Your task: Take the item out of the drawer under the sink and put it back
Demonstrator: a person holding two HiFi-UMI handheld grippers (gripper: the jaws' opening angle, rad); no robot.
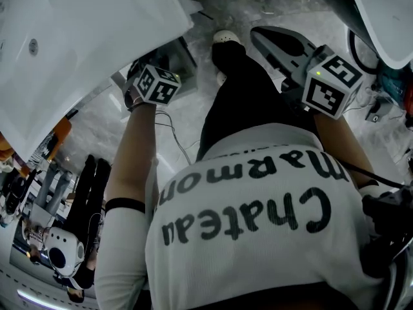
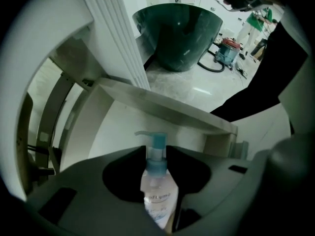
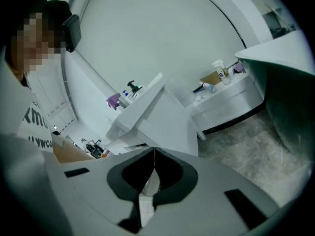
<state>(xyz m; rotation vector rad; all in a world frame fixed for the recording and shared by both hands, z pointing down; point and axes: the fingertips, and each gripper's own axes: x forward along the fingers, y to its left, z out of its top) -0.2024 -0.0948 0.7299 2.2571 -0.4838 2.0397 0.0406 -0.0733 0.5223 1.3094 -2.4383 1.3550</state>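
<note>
left claw (image 2: pixel 156 152) grips bottle (image 2: pixel 158 195) — head view misses it.

The left gripper (image 1: pixel 152 76) is working in a tight pocket, with the white countertop (image 1: pixel 90 37) overhanging it and the drawer wall (image 2: pixel 170 111) rising just beyond its pump bottle (image 2: pixel 158 193). The right gripper (image 1: pixel 272 42) is hanging over open marble floor (image 1: pixel 277 5).

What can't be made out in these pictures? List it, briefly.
- Bottle base: in the left gripper view, hidden by the left gripper and cut off by the bottom edge. Whether it rests on the drawer cannot be told.
- Bottle in the head view: hidden behind the marker cube.
- Shelf items: in the right gripper view, too small to identify.
</note>
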